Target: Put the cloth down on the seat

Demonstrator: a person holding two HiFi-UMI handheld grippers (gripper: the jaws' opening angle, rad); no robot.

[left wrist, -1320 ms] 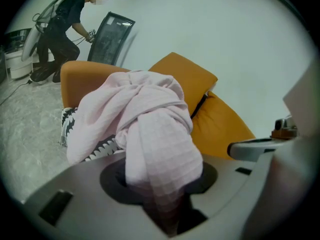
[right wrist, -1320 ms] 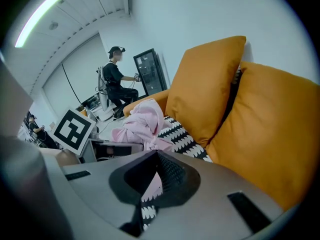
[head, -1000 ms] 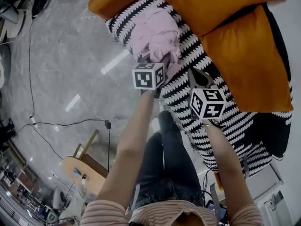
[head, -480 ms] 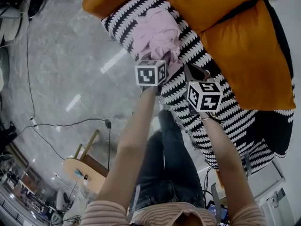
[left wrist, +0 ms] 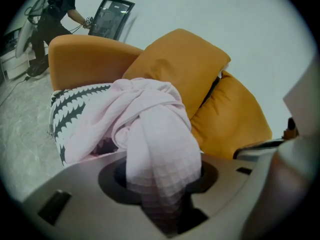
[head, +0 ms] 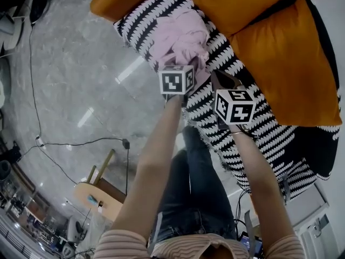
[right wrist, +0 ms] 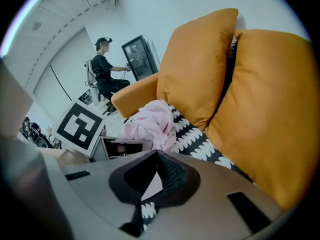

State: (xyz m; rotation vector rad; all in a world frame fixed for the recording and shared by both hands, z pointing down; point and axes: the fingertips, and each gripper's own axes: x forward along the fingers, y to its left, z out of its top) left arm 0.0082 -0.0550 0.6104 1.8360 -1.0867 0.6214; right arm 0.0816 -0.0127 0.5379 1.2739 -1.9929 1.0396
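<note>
Close to the camera on the person's left, the left gripper (left wrist: 165, 209) has a twisted bunch of the pale pink waffle-weave cloth (left wrist: 150, 129) running down between its jaws. The jaws have just been opening a little, yet the fabric looks pinched there. Beside it, the right gripper (right wrist: 157, 156) has its jaws drawn together at the tips. A sliver of pink shows behind them, and I cannot tell whether it is caught. Beyond both, most of the cloth lies heaped on the black-and-white patterned seat (head: 253, 128), near the orange armrest (left wrist: 85, 59). Two orange cushions (right wrist: 200, 59) lean against the back. The setting-down looks nearly finished. The next move likely calls for spreading the left jaws fully, then drawing back without dragging the fabric off the seat's edge.
</note>
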